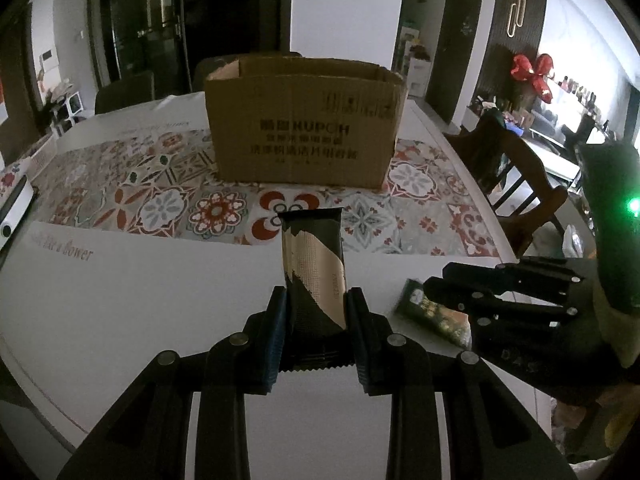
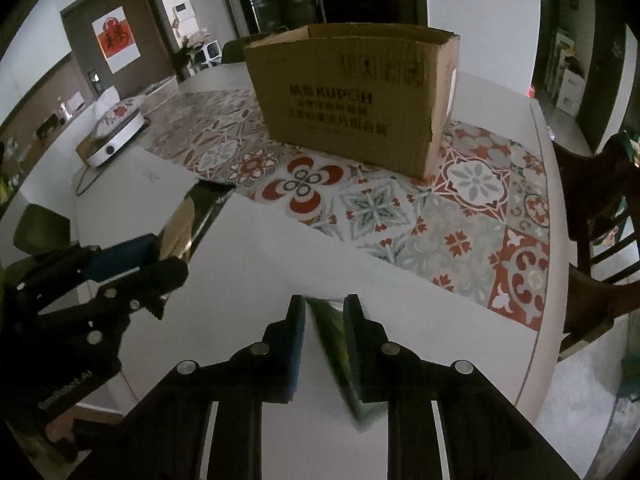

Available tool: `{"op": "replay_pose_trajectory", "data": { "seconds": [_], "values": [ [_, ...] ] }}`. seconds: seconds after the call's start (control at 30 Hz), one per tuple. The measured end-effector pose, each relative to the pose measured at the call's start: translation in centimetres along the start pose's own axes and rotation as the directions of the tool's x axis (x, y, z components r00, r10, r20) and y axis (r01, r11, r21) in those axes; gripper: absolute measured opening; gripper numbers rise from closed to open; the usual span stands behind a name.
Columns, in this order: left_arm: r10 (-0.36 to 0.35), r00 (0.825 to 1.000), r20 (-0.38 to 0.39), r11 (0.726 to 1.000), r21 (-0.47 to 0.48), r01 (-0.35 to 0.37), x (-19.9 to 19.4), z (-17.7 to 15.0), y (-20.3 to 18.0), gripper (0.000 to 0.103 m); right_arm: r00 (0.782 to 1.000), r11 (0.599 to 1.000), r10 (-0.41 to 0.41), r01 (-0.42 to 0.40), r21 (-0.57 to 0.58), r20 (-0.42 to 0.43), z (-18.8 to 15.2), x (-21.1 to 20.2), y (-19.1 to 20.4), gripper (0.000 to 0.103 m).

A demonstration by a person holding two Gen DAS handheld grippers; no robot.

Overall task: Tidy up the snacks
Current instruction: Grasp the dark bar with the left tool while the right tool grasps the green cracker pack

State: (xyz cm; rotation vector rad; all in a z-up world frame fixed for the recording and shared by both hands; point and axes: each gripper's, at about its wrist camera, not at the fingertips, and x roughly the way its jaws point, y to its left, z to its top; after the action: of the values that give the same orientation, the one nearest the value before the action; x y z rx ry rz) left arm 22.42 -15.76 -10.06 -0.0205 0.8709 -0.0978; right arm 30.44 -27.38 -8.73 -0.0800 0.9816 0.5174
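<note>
The left claw (image 1: 316,320) is clamped on a dark brown and gold snack bar (image 1: 314,268), pinching it near its lower end so the wrapper stands up off the desk (image 1: 140,312), its crimped top edge free. The right claw (image 2: 324,340) is closed on a green snack packet (image 2: 334,344), which sits edge-on between its pads, tilted. Both look light, thin foil-wrapped things: slick on the outside, crinkly, likely to swivel or slip if pinched only at a seam, so a hold across the body seems safest, without crushing what is inside. The cardboard box (image 1: 304,120) stands open-topped at the far side on the patterned mat (image 1: 168,196), its near wall tall enough that each packet must clear the rim before dropping in. The desk between is bare, with open room; a wooden chair (image 1: 516,184) stands off to the right, and the two claws are close together.
</note>
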Motion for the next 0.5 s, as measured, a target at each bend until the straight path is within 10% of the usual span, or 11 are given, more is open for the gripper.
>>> {"op": "replay_pose_trajectory", "data": {
  "seconds": [0.13, 0.3, 0.5],
  "values": [
    [-0.024, 0.999, -0.021, 0.999, 0.022, 0.024, 0.6, -0.1, 0.0, 0.030, 1.000, 0.999, -0.002, 0.002, 0.047, -0.015, -0.5, -0.1, -0.5, 0.025],
    [-0.060, 0.996, -0.064, 0.998, 0.033, 0.062, 1.7, -0.9, -0.7, 0.030, 0.999, 0.998, -0.036, 0.038, 0.057, -0.027, -1.4, 0.2, -0.8, 0.066],
    [-0.086, 0.991, -0.106, 0.996, 0.015, 0.088, 3.0, -2.2, -1.7, 0.030, 0.993, 0.996, -0.067, 0.060, -0.071, -0.099, -1.6, 2.0, -1.2, 0.066]
  ]
}}
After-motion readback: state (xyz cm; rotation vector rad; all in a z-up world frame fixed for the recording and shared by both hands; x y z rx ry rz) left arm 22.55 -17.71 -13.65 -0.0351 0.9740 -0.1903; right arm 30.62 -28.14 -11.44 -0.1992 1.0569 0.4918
